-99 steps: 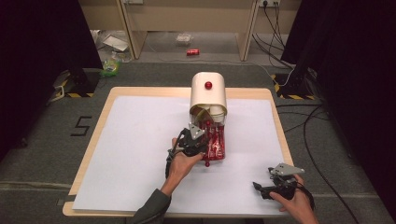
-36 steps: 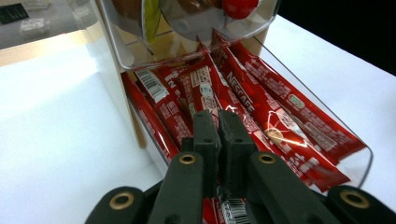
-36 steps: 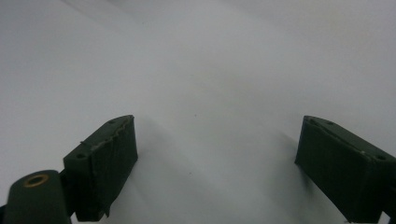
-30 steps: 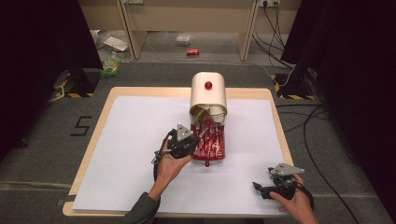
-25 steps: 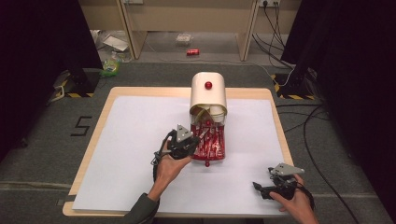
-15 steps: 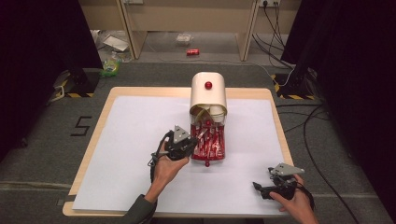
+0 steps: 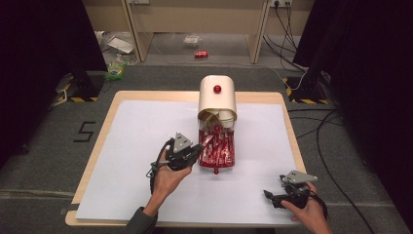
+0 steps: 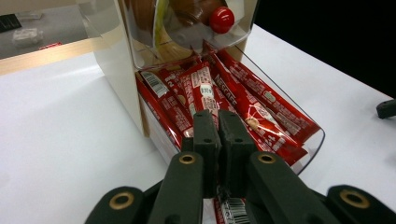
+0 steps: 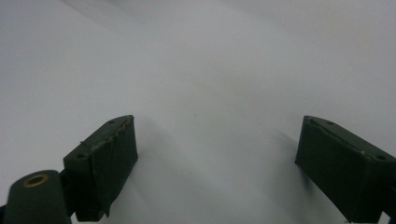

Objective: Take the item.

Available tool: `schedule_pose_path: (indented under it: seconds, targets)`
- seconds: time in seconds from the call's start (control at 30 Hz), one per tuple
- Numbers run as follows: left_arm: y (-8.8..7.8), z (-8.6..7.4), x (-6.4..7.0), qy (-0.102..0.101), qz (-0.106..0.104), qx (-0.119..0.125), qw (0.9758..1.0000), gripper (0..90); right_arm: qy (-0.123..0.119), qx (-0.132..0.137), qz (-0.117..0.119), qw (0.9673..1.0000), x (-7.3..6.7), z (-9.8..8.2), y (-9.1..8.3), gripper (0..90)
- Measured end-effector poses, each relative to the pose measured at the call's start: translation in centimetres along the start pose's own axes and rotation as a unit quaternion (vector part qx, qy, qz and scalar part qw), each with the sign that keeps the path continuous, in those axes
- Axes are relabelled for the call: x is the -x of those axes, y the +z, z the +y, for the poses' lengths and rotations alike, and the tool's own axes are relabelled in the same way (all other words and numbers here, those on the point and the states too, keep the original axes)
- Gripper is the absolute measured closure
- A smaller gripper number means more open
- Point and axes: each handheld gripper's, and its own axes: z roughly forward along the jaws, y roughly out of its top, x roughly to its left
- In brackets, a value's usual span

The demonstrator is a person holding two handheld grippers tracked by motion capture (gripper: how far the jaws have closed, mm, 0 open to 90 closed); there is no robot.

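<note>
Left gripper [image 7: 195, 152] positioned at the near-left edge of the clear drawer [image 8: 299, 116], jaws pressed together over the red sachets [image 8: 233, 98]. Pinched between the pads: one red sachet [image 8: 232, 210], its barcoded end showing beneath the jaws in the left gripper view (rest of its length hidden by the jaws). Remaining sachets lying lengthwise and packed side by side in the drawer, which stands pulled out toward the person from the cream dispenser box [image 7: 217, 96]. Red knob [image 7: 217, 89] on the box top; a second red knob [image 8: 221, 19] on the transparent flap above the drawer. Box standing upright at the far middle of the white table sheet [image 7: 122, 146].

Right gripper [image 7: 269, 196] resting low at the near-right corner of the sheet, well apart from the box, jaws spread wide with nothing between them but bare white surface.
</note>
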Motion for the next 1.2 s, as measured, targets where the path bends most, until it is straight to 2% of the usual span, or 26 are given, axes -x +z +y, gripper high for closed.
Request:
schedule_pose_path:
  seconds: [0.3,0.6,0.93,1.03,1.2]
  targets:
    - [-0.7,-0.3,-0.2,0.002,0.001,0.002,1.0,86.0,0.0,0.0,0.0,1.0,0.0,0.0,0.0,12.8]
    - [-1.9,-0.4,-1.0,0.002,0.015,0.008,0.9999,86.0,0.0,0.0,0.0,1.0,0.0,0.0,0.0,12.8]
    - [-3.1,-0.6,-2.4,-0.005,0.032,0.017,0.9993,86.0,0.0,0.0,0.0,1.0,0.0,0.0,0.0,12.8]
    - [-3.5,-0.8,-3.3,-0.012,0.046,0.019,0.9987,86.0,0.0,0.0,0.0,1.0,0.0,0.0,0.0,12.8]
    - [-3.9,-1.0,-4.1,-0.018,0.056,0.021,0.998,86.0,0.0,0.0,0.0,1.0,0.0,0.0,0.0,12.8]
